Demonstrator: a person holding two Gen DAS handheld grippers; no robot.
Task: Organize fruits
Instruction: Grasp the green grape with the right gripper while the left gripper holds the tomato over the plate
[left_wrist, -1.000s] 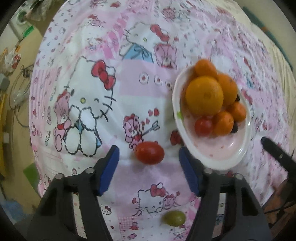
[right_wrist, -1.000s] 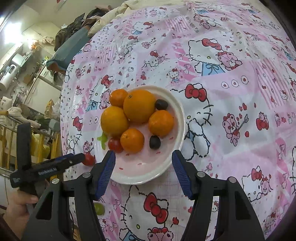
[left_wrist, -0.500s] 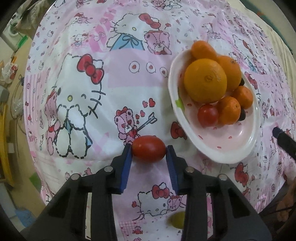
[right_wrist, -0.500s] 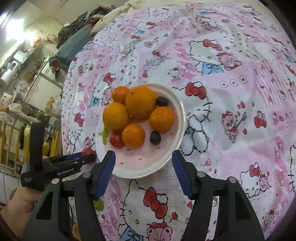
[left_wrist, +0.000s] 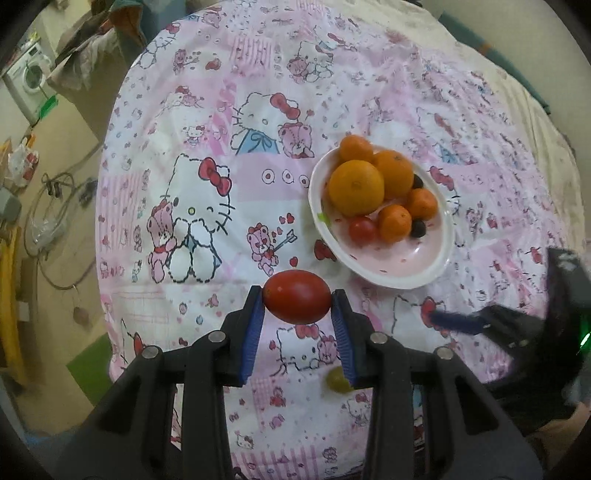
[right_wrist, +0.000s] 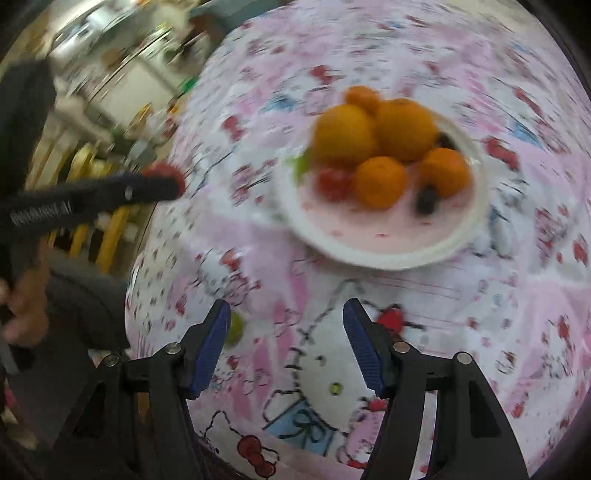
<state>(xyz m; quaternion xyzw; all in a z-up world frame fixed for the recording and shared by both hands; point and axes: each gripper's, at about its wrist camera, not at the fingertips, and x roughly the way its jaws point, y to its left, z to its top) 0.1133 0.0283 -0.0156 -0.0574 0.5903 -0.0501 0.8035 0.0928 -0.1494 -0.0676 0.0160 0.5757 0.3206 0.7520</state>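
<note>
My left gripper (left_wrist: 297, 306) is shut on a red oval tomato (left_wrist: 296, 302) and holds it above the cloth, short of the white plate (left_wrist: 399, 282). The plate holds several oranges (left_wrist: 356, 187), a small red tomato (left_wrist: 362, 229) and dark berries (left_wrist: 418, 229). A green grape (left_wrist: 337, 380) lies on the cloth below my left fingers. My right gripper (right_wrist: 286, 345) is open and empty, in front of the plate (right_wrist: 388, 254); the grape (right_wrist: 235, 328) sits beside its left finger. The right wrist view is blurred. The left gripper with the tomato (right_wrist: 162, 173) shows there at the left.
The round table wears a pink Hello Kitty cloth (left_wrist: 192, 206). Its left edge drops to a floor with cables (left_wrist: 55, 206) and a washing machine (left_wrist: 31, 77). The right gripper (left_wrist: 491, 321) shows at the right of the left wrist view.
My left gripper closed on the red tomato and lifted it off the cloth. My right gripper pulled back and swung toward the table's front, blurring its view.
</note>
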